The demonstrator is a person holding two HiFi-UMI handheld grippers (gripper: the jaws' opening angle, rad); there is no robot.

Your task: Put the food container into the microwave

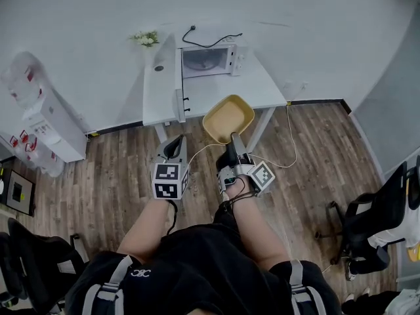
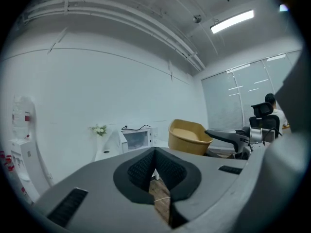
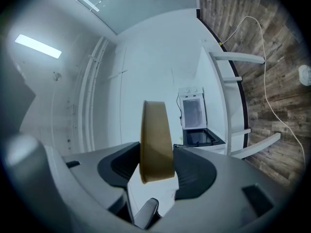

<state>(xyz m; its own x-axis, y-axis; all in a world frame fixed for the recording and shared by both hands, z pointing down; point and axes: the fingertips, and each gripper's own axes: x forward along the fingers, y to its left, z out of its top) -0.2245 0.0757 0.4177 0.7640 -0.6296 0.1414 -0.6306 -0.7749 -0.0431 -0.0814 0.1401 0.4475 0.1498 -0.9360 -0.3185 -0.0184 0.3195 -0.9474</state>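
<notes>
Food container (image 1: 228,117) aloft over the wood-plank floor (image 1: 111,176): we hold one tan tub, rounded-square in outline, shallow and open-topped, its inside the same plain tan, out in front of us, short of the white bench (image 1: 262,87) and well apart from the one microwave (image 1: 207,60) that stands on it with its door open and its pale cavity showing. Our right tongs (image 1: 233,143) are clamped on the tub's near edge, the jaws set wide with the tub pressed between the pads. Our left tongs (image 1: 176,147), just beside them, have their jaws closed together on nothing. We count two tongs, one container, one microwave, one bench and one small sprig of white flowers (image 1: 146,39) at the bench's far left corner.
</notes>
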